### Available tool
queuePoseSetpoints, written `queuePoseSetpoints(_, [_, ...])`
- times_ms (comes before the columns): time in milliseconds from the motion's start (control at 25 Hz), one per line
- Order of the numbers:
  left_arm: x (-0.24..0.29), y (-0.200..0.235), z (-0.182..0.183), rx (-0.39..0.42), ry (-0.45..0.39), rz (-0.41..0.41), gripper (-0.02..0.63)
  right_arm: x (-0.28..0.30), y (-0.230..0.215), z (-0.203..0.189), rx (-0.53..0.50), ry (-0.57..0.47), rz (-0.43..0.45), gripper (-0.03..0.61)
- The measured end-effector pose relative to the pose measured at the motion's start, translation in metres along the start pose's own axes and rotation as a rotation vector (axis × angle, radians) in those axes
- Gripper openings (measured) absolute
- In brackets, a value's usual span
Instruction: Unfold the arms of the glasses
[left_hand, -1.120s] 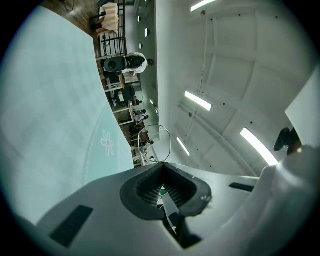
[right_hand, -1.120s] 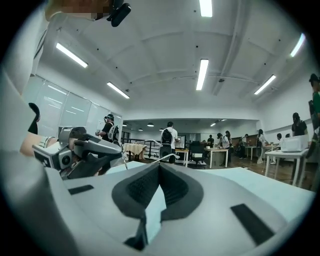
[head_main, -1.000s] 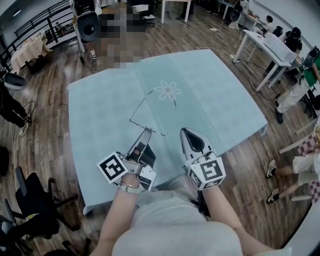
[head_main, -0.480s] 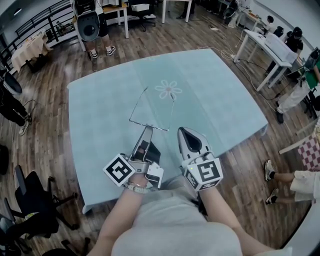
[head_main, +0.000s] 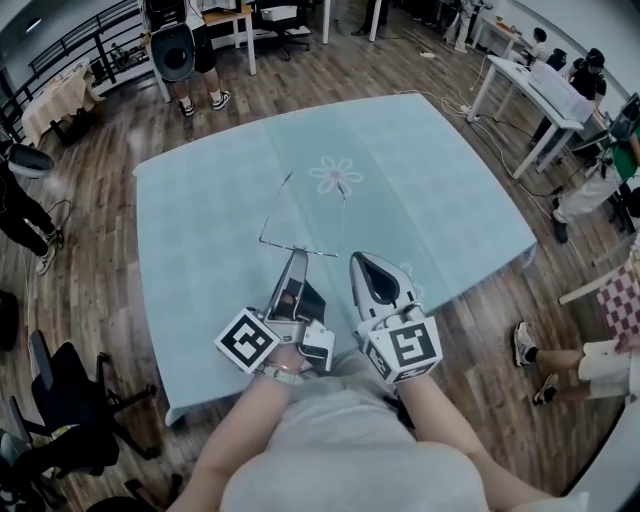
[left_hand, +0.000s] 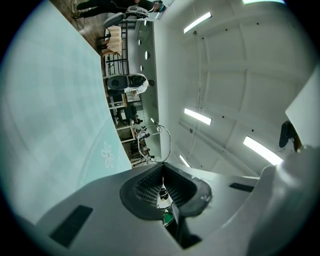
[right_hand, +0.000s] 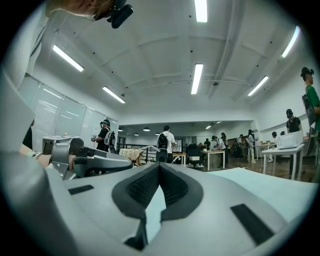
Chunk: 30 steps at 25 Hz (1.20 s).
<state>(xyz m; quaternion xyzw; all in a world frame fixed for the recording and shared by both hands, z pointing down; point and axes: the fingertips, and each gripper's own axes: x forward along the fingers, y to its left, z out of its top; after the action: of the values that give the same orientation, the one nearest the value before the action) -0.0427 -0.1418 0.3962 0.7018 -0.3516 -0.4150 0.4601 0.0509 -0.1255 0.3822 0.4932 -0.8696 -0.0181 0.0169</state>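
**Both arms look swung out; setting the glasses down is what seems left**

Head view: the glasses (head_main: 276, 209) are a thin, dark wire frame. Their front bar lies across the tip of the left tongs (head_main: 296, 256), and two fine arms run away from it towards the daisy print (head_main: 336, 177). Both arms read as open, so I judge the unfolding all but done. The frame seems to be held just above the worktop (head_main: 200, 230), which is covered in a pale teal cloth, smooth and matte. The right tongs (head_main: 362, 262) hover beside the left, touching nothing. The next move probably calls for a slow, level lowering and a gentle release, since wire this slight would bend or skid easily.

Left gripper view: the left tongs (left_hand: 162, 164) are pressed together on the frame. Their dark ribbed pads meet, and a rounded wire rim (left_hand: 169, 142) loops out past the tips. The shells are smooth grey plastic.

Right gripper view: the right tongs (right_hand: 159, 165) are closed tip to tip with nothing between them. They have the same ribbed black pads and grey shells, and the teal cloth lies beyond.
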Motion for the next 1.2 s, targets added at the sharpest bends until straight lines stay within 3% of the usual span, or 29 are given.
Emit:
queuePoseSetpoints(480, [-0.003,0.001,0.007,0.008,-0.066,-0.016,0.009,0.002,0.001,-0.003,0.004,0.002,-0.045,0.006])
queuePoseSetpoints(1200, [-0.003,0.001,0.009,0.009,-0.066,-0.035,0.009,0.0,0.003,-0.009,-0.025,0.025,-0.062,0.006])
